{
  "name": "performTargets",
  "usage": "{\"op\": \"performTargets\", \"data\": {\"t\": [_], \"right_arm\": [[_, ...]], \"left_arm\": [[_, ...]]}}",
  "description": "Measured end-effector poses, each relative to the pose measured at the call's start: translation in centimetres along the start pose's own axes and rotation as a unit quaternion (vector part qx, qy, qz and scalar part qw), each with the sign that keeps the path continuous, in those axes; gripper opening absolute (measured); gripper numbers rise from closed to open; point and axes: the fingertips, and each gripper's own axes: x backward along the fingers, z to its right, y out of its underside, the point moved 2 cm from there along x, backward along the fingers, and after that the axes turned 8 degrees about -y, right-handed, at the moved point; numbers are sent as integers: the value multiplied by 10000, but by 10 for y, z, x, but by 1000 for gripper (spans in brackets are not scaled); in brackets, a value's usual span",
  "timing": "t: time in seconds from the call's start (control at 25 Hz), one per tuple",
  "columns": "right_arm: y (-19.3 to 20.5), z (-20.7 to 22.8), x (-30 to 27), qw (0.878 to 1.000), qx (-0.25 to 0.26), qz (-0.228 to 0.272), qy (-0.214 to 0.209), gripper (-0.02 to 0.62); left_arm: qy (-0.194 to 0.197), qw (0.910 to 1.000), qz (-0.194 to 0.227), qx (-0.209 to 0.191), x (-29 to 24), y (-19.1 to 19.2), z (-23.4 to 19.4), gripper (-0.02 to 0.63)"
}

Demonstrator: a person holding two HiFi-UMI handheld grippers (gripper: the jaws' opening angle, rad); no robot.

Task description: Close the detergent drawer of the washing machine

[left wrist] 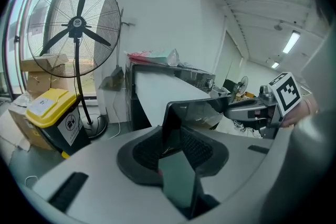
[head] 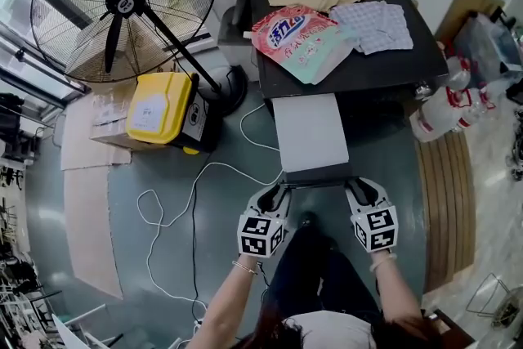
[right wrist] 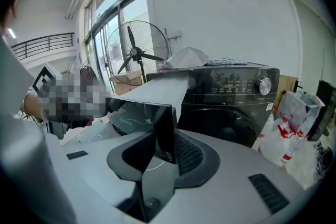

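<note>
The washing machine (head: 384,69) is black, and its detergent drawer (head: 309,131) stands pulled far out toward me, pale grey on top with a dark front panel (head: 317,176). My left gripper (head: 274,194) holds the panel's left end and my right gripper (head: 359,190) its right end. In the left gripper view the panel's corner (left wrist: 194,113) runs down into my left gripper (left wrist: 176,152), with the ribbed pads close on both sides. The right gripper view shows the other corner (right wrist: 152,118) held the same way in my right gripper (right wrist: 160,152). Both grippers point slightly downward.
A large floor fan (head: 122,4) and a yellow-lidded bin (head: 163,106) stand left of the machine. A white cable (head: 176,208) loops over the floor by my left arm. A detergent pouch (head: 302,37) and cloths (head: 372,24) lie on the machine. Plastic bottles (head: 445,110) sit at the right.
</note>
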Motion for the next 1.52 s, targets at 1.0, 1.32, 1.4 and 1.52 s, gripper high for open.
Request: {"op": "performTargets", "data": {"t": [1.0, 1.32, 1.4, 1.52], "right_arm": [[-20, 2, -6, 9997, -242, 20, 91, 133], [-27, 7, -15, 9994, -307, 28, 168, 133], [-29, 9, -18, 9993, -315, 35, 195, 133], [-32, 11, -22, 9991, -346, 45, 238, 133]], "left_arm": [[-290, 9982, -34, 523, -2, -22, -8, 118], [-249, 9982, -62, 540, -11, -30, -15, 120], [-231, 9983, -60, 534, -14, -32, -17, 118], [-218, 9982, -57, 560, -18, -36, -20, 118]]}}
